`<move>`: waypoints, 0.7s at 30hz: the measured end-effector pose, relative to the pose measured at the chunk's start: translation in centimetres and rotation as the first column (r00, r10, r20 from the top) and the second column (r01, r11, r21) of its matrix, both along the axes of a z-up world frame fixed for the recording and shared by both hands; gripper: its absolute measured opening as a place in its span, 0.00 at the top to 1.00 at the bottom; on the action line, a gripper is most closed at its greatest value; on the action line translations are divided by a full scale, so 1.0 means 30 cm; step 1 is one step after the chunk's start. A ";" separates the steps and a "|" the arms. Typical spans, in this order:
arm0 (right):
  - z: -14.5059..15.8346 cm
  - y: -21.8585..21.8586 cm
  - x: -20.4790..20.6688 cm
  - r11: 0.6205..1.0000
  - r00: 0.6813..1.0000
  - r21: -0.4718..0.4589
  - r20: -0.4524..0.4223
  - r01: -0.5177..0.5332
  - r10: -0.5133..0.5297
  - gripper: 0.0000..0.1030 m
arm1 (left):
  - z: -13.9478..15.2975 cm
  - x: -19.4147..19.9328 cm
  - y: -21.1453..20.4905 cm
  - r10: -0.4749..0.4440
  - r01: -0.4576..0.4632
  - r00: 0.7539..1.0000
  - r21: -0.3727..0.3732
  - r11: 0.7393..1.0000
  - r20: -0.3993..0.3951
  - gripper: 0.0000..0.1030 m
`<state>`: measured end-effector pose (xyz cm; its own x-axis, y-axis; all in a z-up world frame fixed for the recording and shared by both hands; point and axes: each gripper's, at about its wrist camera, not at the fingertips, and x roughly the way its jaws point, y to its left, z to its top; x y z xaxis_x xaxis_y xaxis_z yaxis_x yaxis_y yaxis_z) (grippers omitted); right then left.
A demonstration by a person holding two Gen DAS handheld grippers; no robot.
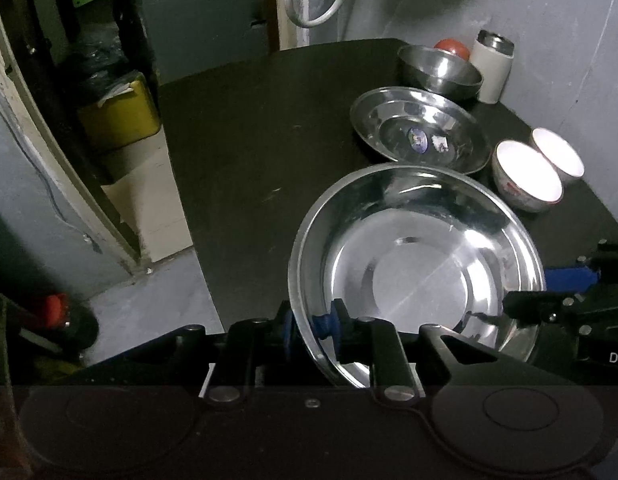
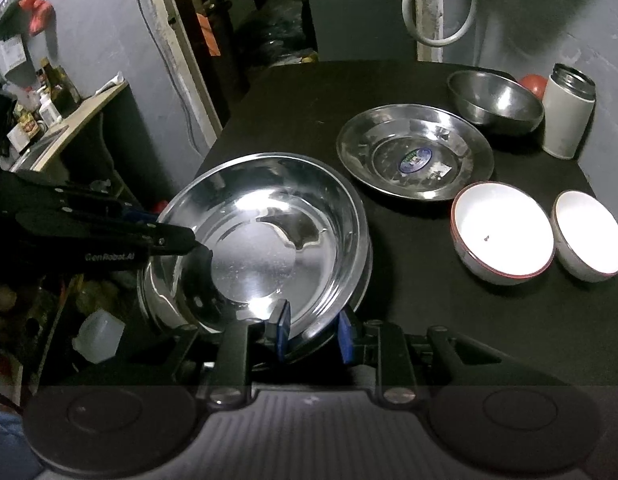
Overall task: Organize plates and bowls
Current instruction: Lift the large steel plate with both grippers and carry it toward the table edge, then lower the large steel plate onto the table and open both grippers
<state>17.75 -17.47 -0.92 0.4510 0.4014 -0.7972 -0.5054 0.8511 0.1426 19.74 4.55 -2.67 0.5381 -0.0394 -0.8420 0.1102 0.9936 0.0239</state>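
A large shiny steel plate hangs slightly tilted over the near left part of the black table. My left gripper is shut on its left rim, one blue pad inside and one outside. My right gripper is shut on the near rim the same way. Behind it lie a smaller steel plate with a sticker and a steel bowl. Two white bowls stand side by side on the right.
A white canister and a red round object stand at the back right by the wall. The table's left edge drops to the floor, where a yellow bin stands.
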 end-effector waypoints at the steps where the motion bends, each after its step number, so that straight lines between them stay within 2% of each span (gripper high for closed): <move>1: 0.001 0.003 0.001 1.000 1.000 -0.008 0.002 -0.001 0.001 0.72 | 0.002 0.002 -0.009 -0.007 0.007 1.000 0.019 1.000 -0.003 0.79; 15: -0.001 0.042 0.004 0.995 1.000 -0.095 0.008 -0.026 0.026 0.67 | -0.003 0.019 -0.069 -0.031 0.039 0.998 0.135 0.990 -0.056 0.77; 21: -0.011 0.052 0.005 0.994 0.999 -0.109 0.017 -0.030 0.032 0.63 | -0.004 0.028 -0.055 -0.013 0.019 0.999 0.127 0.992 -0.048 0.77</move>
<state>17.91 -15.91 -1.26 0.4546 0.3270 -0.8285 -0.5332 0.8450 0.0409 20.58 2.90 -2.80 0.4979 0.0613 -0.8651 0.1304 0.9809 0.1446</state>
